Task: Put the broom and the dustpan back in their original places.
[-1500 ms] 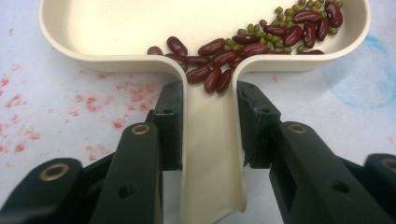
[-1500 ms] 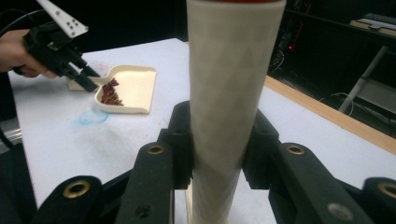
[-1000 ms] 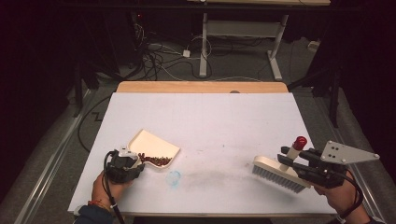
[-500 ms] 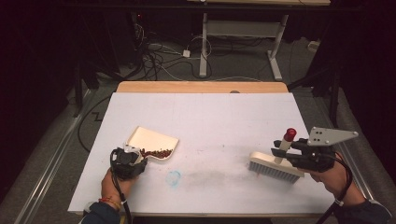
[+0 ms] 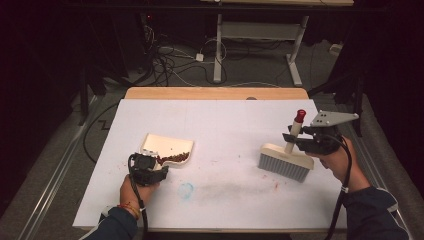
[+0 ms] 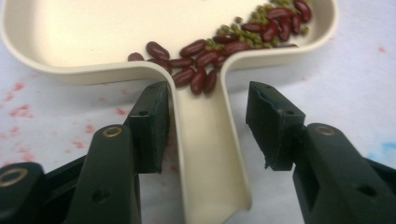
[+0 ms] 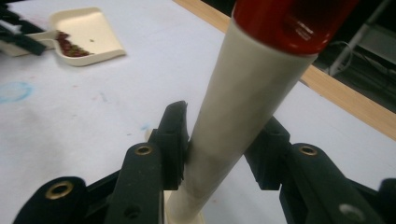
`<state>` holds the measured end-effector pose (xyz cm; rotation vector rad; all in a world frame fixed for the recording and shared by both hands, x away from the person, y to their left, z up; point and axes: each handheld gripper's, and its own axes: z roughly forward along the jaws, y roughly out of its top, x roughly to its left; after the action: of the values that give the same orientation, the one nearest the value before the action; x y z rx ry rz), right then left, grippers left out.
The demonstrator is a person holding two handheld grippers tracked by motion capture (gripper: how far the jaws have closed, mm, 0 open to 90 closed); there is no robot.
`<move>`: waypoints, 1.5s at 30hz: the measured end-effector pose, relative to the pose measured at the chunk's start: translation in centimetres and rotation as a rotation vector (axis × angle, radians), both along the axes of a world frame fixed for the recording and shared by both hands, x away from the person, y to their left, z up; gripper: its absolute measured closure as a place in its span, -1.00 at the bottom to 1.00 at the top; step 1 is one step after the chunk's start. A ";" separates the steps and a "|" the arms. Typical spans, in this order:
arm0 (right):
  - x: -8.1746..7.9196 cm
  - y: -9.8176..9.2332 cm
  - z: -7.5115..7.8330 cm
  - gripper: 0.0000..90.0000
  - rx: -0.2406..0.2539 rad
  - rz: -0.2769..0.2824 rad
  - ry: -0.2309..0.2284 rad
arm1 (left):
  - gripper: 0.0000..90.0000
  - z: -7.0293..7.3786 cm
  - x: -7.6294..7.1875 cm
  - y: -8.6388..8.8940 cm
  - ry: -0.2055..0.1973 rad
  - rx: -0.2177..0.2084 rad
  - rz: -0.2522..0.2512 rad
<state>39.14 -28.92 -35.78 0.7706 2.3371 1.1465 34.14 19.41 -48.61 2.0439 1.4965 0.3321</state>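
A cream dustpan (image 5: 167, 146) lies on the white table at the left, with red and green beans (image 6: 224, 44) piled at its near edge. Its handle (image 6: 205, 140) lies between the jaws of my left gripper (image 6: 207, 100), which have just been opening; a gap shows at the right pad, so it is open. On the right, a cream brush (image 5: 285, 160) stands with its bristles on the table. Both pads of my right gripper (image 7: 224, 126) lie against the red-capped brush handle (image 7: 238, 93), though the jaws have just been opening slightly.
The white sheet (image 5: 225, 125) covers the table and carries a faint blue ring (image 5: 186, 190) and reddish smudges near the front. A wooden edge (image 5: 215, 93) runs along the far side. Cables and table legs lie on the floor beyond.
My right hand has carried the brush farther from the person and a little left, and its handle now stands more upright. The left hand and the dustpan shifted slightly away.
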 end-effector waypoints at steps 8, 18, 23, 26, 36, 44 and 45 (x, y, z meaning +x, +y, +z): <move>3.9 1.9 -1.1 0.26 -0.063 -0.177 -0.021 | 0.06 -0.3 -0.9 -0.1 -0.029 -0.014 -0.081; 7.9 4.8 -2.9 0.27 -0.106 -0.284 -0.026 | -0.10 -0.1 -1.7 0.3 -0.085 -0.036 -0.111; 9.1 5.5 -3.5 0.23 -0.101 -0.349 -0.028 | -0.30 1.1 -3.0 1.6 -0.242 -0.068 -0.172; 9.5 5.5 -4.0 0.25 -0.099 -0.370 -0.027 | -0.40 1.5 -3.7 2.2 -0.308 -0.026 -0.195; 8.9 5.0 -4.4 0.15 -0.006 -0.389 0.001 | -0.52 1.1 -5.0 2.6 -0.385 0.015 -0.247; 7.3 4.8 -3.8 0.00 0.071 -0.359 -0.050 | -0.59 0.9 -5.0 1.8 -0.382 0.058 -0.268; 7.0 4.9 -3.7 0.00 0.070 -0.361 -0.076 | -0.59 0.9 -5.1 1.7 -0.385 0.063 -0.272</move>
<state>46.13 -24.04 -39.44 1.1001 1.9983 1.0789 29.08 21.10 -47.71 2.0549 0.9775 0.6263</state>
